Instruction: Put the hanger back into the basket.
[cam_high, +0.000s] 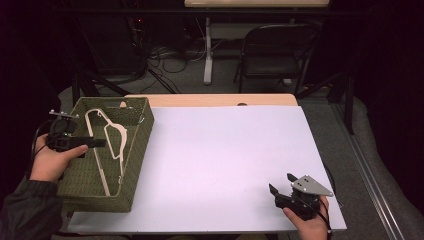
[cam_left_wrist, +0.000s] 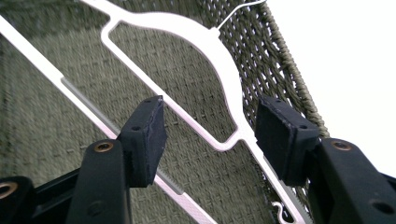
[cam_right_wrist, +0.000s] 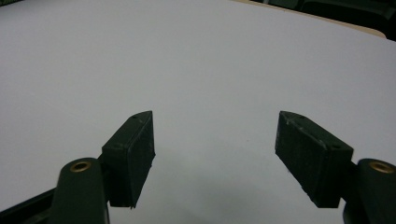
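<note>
While white hangers (cam_high: 112, 145) lie in the woven basket (cam_high: 135, 165), both the left hand-held gripper (cam_left_wrist: 210, 135) and right hand-held gripper (cam_right_wrist: 215, 154) gape empty; stowing looks done.

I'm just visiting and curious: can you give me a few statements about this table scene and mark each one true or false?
1. White hangers lie inside the green basket. True.
2. The left tool is clamped on a hanger. False: its jaws stand apart above the hangers, pressing on nothing.
3. The right tool holds a hanger. False: its jaws are open with nothing between them, over the white table.
4. The basket sits at the table's left side. True.
5. A chair stands beyond the table's far edge. True.
6. The basket is red. False: it is woven and olive green.
</note>
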